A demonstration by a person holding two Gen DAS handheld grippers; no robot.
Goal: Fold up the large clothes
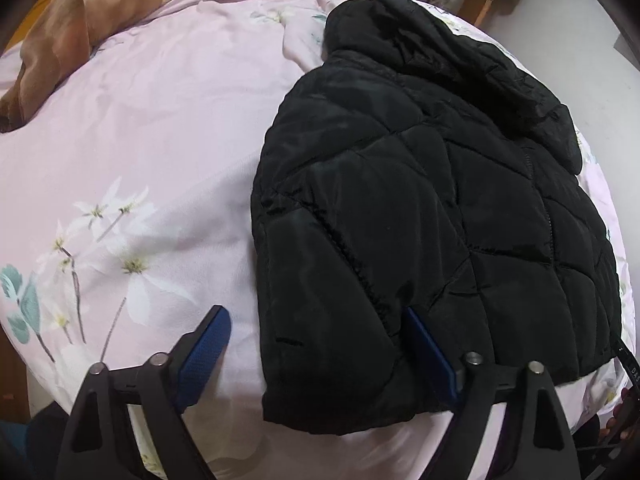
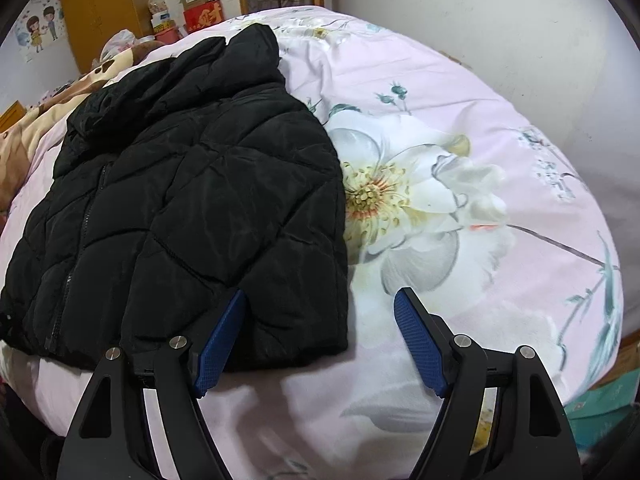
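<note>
A black quilted puffer jacket [image 1: 432, 216] lies flat on the pink floral bed cover, zipper up, hood at the far end, both sleeves folded in. My left gripper [image 1: 316, 324] is open above the jacket's near left corner, its right finger over the fabric. In the right wrist view the same jacket [image 2: 192, 200] fills the left half. My right gripper [image 2: 320, 308] is open over the jacket's near right corner, its left finger above the fabric and its right finger over the bed cover.
The pink bed cover [image 1: 140, 140] with white flowers [image 2: 400, 200] spreads around the jacket. A brown and cream blanket [image 1: 72, 28] lies at the bed's far left. Boxes [image 2: 200, 12] and a wooden cabinet [image 2: 100, 4] stand behind the bed. A white wall [image 2: 480, 20] borders the right.
</note>
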